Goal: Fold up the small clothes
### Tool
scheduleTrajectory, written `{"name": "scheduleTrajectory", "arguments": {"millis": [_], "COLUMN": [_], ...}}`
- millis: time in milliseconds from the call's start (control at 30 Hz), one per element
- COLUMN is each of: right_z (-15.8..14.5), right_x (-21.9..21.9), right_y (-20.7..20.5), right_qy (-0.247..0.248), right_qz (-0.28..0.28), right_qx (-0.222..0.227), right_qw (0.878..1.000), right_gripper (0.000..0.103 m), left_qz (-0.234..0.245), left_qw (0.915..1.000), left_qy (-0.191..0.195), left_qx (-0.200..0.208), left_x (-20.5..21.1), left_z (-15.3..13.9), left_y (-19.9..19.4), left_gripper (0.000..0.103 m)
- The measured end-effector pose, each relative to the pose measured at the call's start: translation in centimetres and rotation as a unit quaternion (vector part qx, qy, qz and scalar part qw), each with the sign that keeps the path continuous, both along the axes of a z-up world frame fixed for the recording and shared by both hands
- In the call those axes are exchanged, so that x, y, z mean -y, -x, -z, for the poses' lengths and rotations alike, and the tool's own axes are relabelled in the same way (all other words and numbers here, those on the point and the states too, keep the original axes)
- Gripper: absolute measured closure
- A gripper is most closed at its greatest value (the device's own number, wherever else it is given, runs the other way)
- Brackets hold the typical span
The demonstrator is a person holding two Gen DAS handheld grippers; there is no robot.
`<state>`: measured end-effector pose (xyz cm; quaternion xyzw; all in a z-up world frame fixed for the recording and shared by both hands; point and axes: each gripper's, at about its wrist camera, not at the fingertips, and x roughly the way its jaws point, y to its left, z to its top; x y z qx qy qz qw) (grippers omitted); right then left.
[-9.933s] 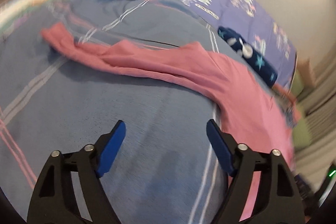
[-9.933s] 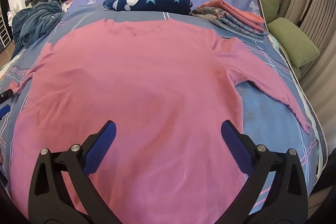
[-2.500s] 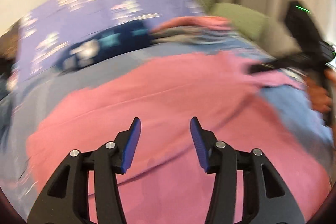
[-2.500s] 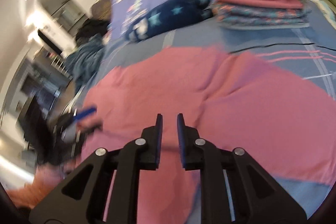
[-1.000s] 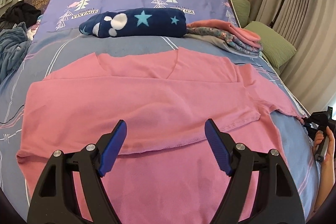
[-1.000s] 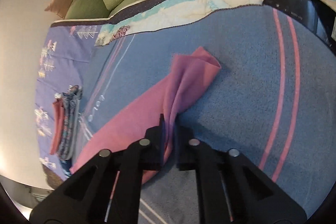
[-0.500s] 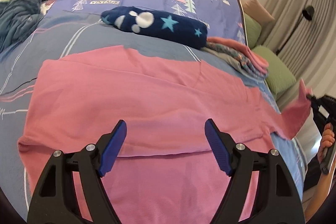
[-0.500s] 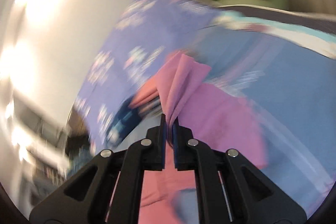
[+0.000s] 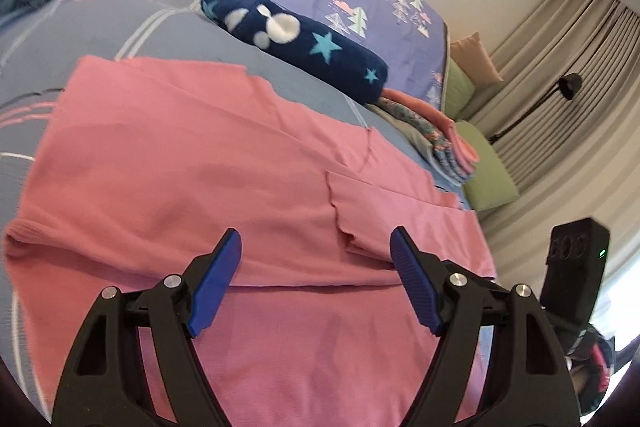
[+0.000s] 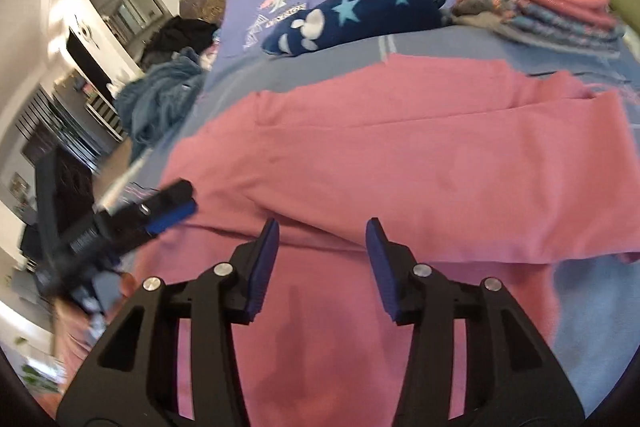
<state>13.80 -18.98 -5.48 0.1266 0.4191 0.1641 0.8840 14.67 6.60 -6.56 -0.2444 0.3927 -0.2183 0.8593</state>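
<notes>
On the bed, the pink top lies mid-mattress with both sleeves folded across it, while the left gripper hovers with jaws released and the right gripper, jaws just opened, grasps nothing.

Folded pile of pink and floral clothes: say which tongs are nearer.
Right. The right tongs, jaws just opening and empty, hover over the pink long-sleeved shirt toward the folded clothes pile; the left tongs hover further across the shirt.
</notes>
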Motion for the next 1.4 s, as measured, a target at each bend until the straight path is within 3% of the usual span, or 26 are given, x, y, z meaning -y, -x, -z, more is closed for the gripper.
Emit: {"name": "scheduleTrajectory", "arguments": {"millis": [167, 233, 367, 400, 433, 467, 500, 633, 767, 867, 1000, 1033, 1100, 1167, 1267, 1400], "right_z": [-0.1, 0.4, 0.7, 0.7, 0.7, 0.6, 0.4, -1.1, -1.3, 0.2, 2.0, 2.3, 2.7, 2.7, 2.4, 2.3], "right_x": [-0.8, -1.3, -1.2, -1.0, -0.6, 0.0, 0.5, 4.1, 8.4, 10.3, 11.1, 10.9, 10.7, 10.5, 10.5, 10.6], "right_y": [1.6, 2.0, 2.4, 2.4, 2.5, 2.5, 2.5, 3.5, 4.3, 4.3, 4.1, 3.9, 3.6, 3.4, 3.2, 2.8], "right_qy": [0.101, 0.133, 0.149, 0.147, 0.144, 0.143, 0.142, 0.135, 0.154, 0.194, 0.185, 0.183, 0.185, 0.184, 0.175, 0.158], "right_qz": [-0.027, -0.037, -0.033, -0.031, -0.025, -0.016, -0.006, 0.047, 0.112, 0.149, 0.156, 0.155, 0.155, 0.155, 0.157, 0.160], "right_qx": [0.031, 0.038, 0.044, 0.042, 0.040, 0.038, 0.038, 0.053, 0.051, 0.029, 0.002, -0.003, -0.007, -0.007, -0.005, -0.008], "right_qw": [0.994, 0.990, 0.987, 0.988, 0.988, 0.989, 0.989, 0.988, 0.980, 0.969, 0.970, 0.971, 0.970, 0.971, 0.972, 0.974], "right_gripper": [0.056, 0.053, 0.046, 0.045, 0.044, 0.043, 0.043, 0.037, 0.033, 0.033, 0.033, 0.033, 0.033, 0.033, 0.033, 0.033], "left_qz": [0.034, 0.046, 0.078, 0.086, 0.096, 0.103, 0.100, 0.069, 0.022, 0.006, 0.012, 0.009, 0.002, -0.011, -0.028, -0.035], "left_qw": [0.9993, 0.9985, 0.9958, 0.9950, 0.9937, 0.9922, 0.9918, 0.9966, 0.9922, 0.9931, 0.9926, 0.9921, 0.9923, 0.9928, 0.9928, 0.9957], "left_qy": [0.005, 0.005, -0.018, -0.033, -0.046, -0.061, -0.070, -0.027, -0.075, -0.086, -0.109, -0.114, -0.117, -0.114, -0.115, -0.084], "left_qx": [-0.015, -0.028, -0.044, -0.039, -0.034, -0.035, -0.038, 0.035, 0.097, 0.079, 0.054, 0.051, 0.040, 0.034, 0.021, -0.018], "left_x": [1.6, 2.4, 4.9, 5.9, 6.7, 7.5, 8.0, 6.2, 2.8, 0.7, 0.3, 0.1, -0.2, -0.6, -1.2, -2.1], "left_z": [-0.1, 0.0, 0.0, -0.1, -0.2, -0.2, -0.5, -5.5, -8.6, -7.6, -5.3, -4.9, -4.2, -3.7, -2.9, -1.1], "left_y": [-1.1, -2.0, -3.7, -4.1, -4.5, -5.0, -5.4, -4.3, -2.7, -2.5, -2.0, -1.9, -2.1, -2.6, -3.5, -4.8], "left_gripper": [0.038, 0.039, 0.040, 0.048, 0.079, 0.102, 0.103, 0.103, 0.103, 0.103, 0.102, 0.099, 0.083, 0.054, 0.041, 0.040]}}
